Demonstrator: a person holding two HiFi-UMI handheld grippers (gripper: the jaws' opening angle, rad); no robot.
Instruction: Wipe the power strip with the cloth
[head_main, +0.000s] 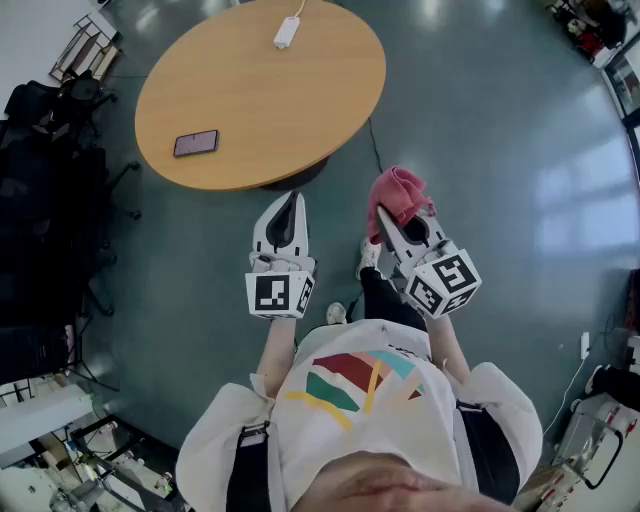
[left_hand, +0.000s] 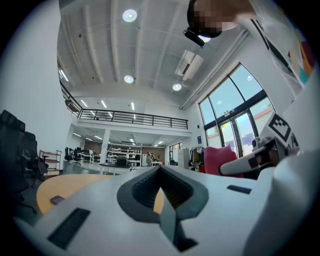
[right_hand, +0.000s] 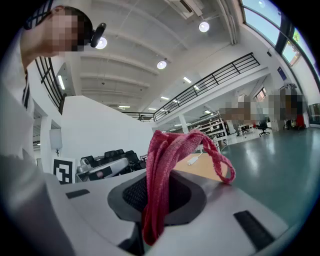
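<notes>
A white power strip (head_main: 287, 32) lies at the far edge of the round wooden table (head_main: 300, 110), its cord running off the back; it shows small in the right gripper view as a white power strip (right_hand: 193, 160). My right gripper (head_main: 385, 222) is shut on a pink cloth (head_main: 396, 193), which bunches up over its tip; the pink cloth (right_hand: 162, 175) is pinched between the jaws. My left gripper (head_main: 288, 208) is shut with nothing in it, just short of the table's near edge. Both grippers hang over the floor.
A dark phone (head_main: 196, 143) lies on the table's left side. Black office chairs (head_main: 40, 170) crowd the left. A person's torso and shoes (head_main: 368, 258) are below the grippers. Grey floor lies to the right.
</notes>
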